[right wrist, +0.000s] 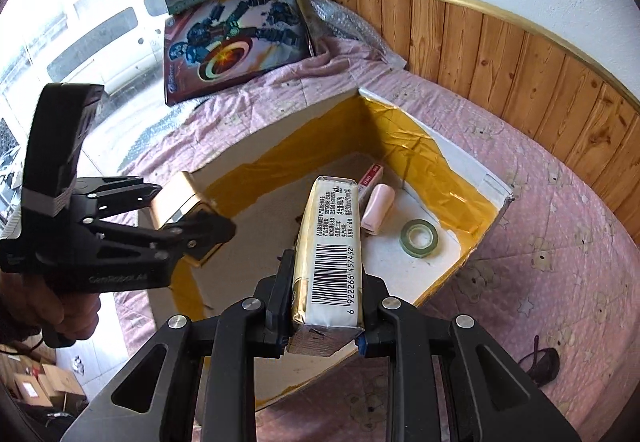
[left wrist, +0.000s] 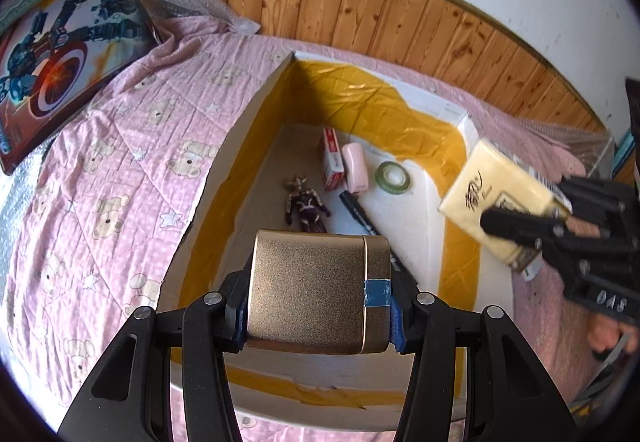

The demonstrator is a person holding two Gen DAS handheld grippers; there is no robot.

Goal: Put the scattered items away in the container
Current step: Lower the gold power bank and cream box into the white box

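My left gripper [left wrist: 318,316] is shut on a gold metal box [left wrist: 312,292] and holds it above the near end of the open cardboard box [left wrist: 256,109] lined with yellow tape. My right gripper [right wrist: 326,316] is shut on a yellow tissue pack [right wrist: 332,242] with a barcode, held over the box's right side; it also shows in the left wrist view [left wrist: 504,197]. Inside the box lie a red-white carton [left wrist: 332,157], a pink case [left wrist: 356,165], a green tape roll [left wrist: 394,177], a toy figure [left wrist: 306,207] and a black marker [left wrist: 358,211].
The box sits on a pink bear-print quilt [left wrist: 120,169]. Two toy boxes [left wrist: 60,49] lean at the left corner beside bubble wrap [left wrist: 188,1]. A wood-panel wall [left wrist: 400,9] runs behind. A dark hair tie [right wrist: 542,360] lies on the quilt at right.
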